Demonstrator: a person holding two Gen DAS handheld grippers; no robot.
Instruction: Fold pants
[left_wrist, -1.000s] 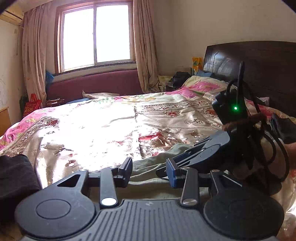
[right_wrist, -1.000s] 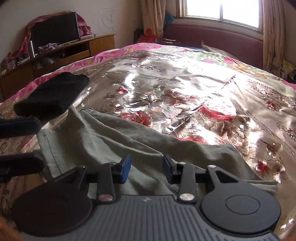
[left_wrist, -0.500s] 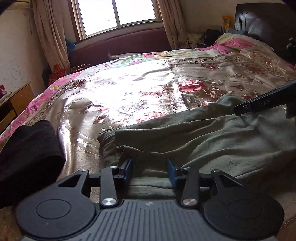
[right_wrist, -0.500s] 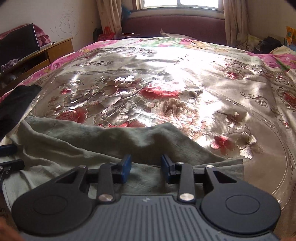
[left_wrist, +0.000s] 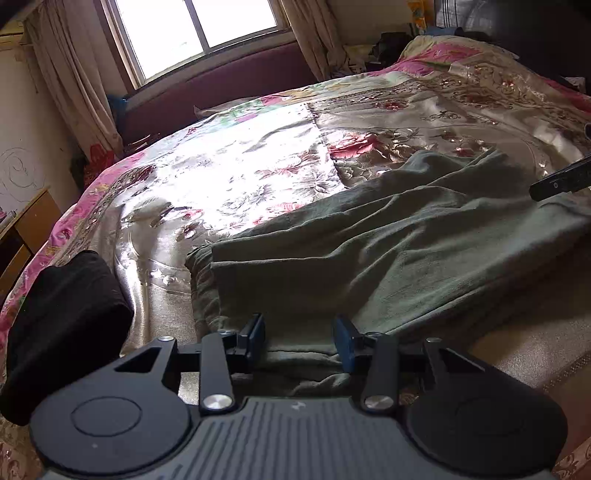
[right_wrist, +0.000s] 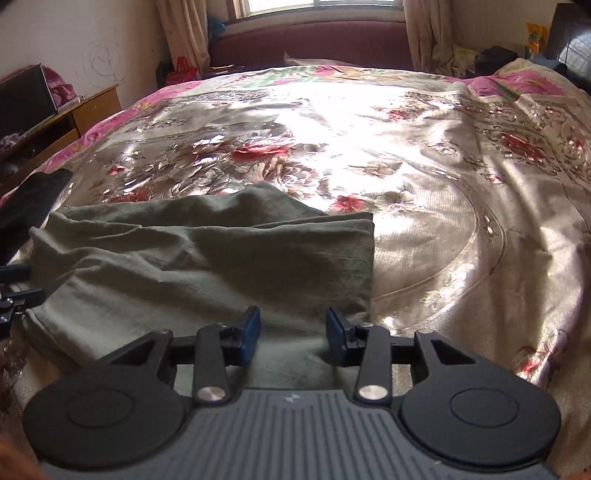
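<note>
Left wrist view first: since a second ago you have swung your left gripper down from facing the headboard, so the pants now fill the space ahead of its jaws, where before only a sliver showed. Your right gripper has also dropped closer to the cloth; the hem end that lay off to the right now sits just ahead of its jaws. Both pairs of jaws stand released, with the near edge of the cloth in each gap and nothing pinched.

Count: one pair of olive pants, rumpled and lying crosswise on the one floral bedspread; one black folded garment left of your left jaws, apart from the pants; two grippers, each glimpsed at the edge of the other's view.
</note>
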